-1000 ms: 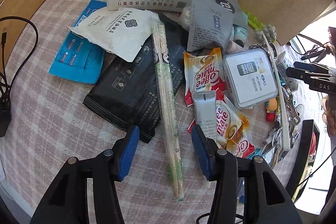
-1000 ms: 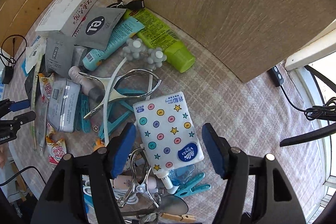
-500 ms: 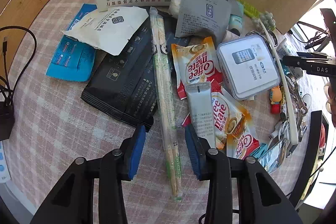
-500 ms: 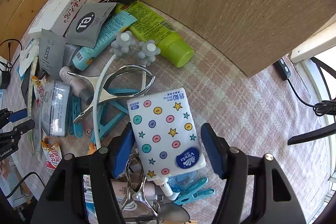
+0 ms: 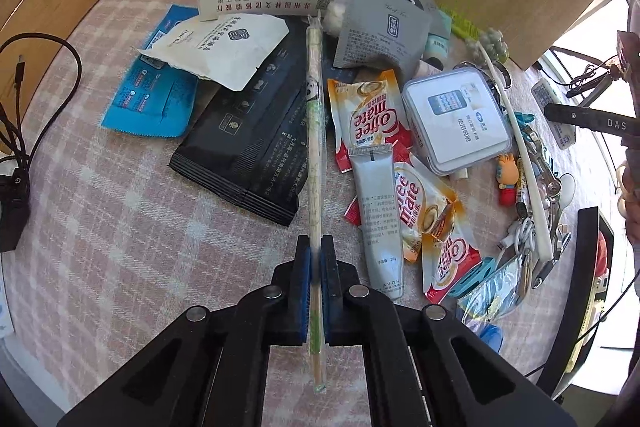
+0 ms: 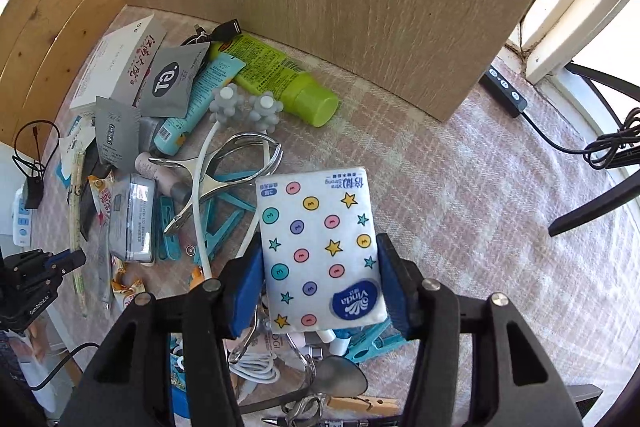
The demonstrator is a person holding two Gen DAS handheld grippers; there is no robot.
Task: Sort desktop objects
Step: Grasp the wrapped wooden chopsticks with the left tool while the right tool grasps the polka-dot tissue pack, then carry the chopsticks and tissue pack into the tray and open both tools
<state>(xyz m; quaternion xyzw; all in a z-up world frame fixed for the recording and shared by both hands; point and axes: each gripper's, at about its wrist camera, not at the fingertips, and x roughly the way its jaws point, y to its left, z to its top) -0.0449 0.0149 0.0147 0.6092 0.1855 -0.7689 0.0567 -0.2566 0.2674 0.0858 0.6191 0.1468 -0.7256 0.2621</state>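
Plaid cloth [image 5: 120,227] — cluttered; grippers clamp wrapped chopsticks [image 5: 314,131], tissue pack [image 6: 320,247].

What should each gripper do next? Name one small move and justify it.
Probably lift both straight up. The left gripper is shut on the chopsticks, whose far end lies across the black pouch; the right gripper is clamped on the tissue pack above the clutter. Each item must clear the pile before sorting.
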